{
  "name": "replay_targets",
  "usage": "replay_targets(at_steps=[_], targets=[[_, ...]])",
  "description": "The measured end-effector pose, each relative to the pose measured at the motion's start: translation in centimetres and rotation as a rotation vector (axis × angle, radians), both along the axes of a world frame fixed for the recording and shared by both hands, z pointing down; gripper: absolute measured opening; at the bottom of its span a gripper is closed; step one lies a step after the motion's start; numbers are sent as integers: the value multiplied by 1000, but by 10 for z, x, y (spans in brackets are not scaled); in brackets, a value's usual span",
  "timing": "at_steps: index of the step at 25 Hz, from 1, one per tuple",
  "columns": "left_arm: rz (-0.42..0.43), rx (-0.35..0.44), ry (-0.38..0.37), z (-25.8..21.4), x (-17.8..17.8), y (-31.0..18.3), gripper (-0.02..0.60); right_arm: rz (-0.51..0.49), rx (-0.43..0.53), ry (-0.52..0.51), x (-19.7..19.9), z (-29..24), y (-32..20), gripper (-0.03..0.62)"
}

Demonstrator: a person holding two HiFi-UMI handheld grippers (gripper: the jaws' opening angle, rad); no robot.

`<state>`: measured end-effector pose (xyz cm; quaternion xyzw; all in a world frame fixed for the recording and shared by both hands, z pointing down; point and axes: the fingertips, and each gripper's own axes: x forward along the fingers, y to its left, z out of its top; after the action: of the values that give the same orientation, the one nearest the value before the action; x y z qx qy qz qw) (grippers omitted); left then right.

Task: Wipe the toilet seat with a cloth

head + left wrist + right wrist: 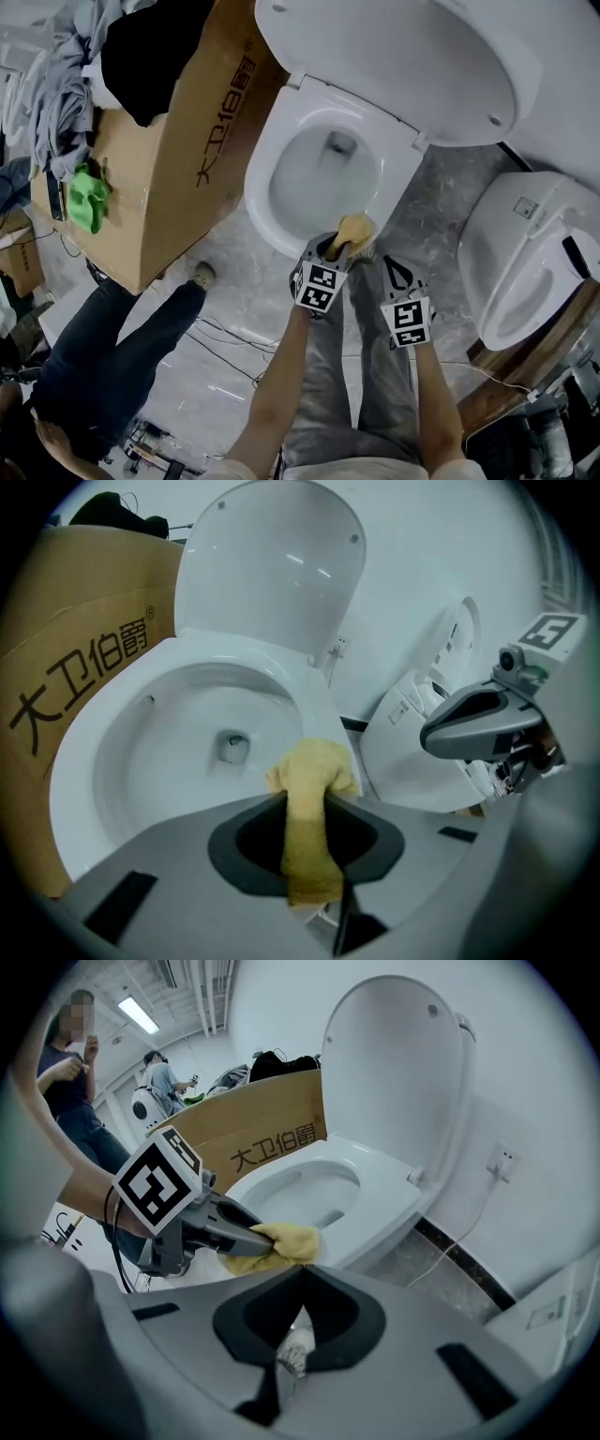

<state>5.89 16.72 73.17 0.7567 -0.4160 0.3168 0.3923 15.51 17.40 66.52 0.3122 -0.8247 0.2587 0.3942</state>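
Observation:
A white toilet stands with its lid (pixel 394 56) up and its seat (pixel 262 192) down. A yellow cloth (pixel 356 229) rests on the seat's front rim. My left gripper (pixel 339 247) is shut on the cloth (pixel 309 780), which bunches up beyond the jaws and touches the rim (pixel 323 714). The right gripper view shows the left gripper (pixel 251 1237) pressing the cloth (pixel 292 1241) against the seat (pixel 375 1194). My right gripper (pixel 390 266) hovers just right of the cloth, off the seat, over the floor. Its jaws (pixel 303 1267) meet at the tips with nothing between them.
A large cardboard box (pixel 187 159) with clothes and a green rag (pixel 89 197) stands left of the toilet. A second white toilet (pixel 525 253) lies at the right. A person in dark trousers (pixel 122 347) stands at the left. Cables (pixel 225 337) run over the floor.

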Motion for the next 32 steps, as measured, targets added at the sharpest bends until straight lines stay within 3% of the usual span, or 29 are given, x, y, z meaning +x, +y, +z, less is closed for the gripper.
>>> replay_targets(at_steps=[17,32], targets=[[141,14,-12,-1,31,-36,103,69,-1,10,19,9,-20,8],[225,33,-34,-5,52,-80,104,220,18,-4,39,0,-52,8]])
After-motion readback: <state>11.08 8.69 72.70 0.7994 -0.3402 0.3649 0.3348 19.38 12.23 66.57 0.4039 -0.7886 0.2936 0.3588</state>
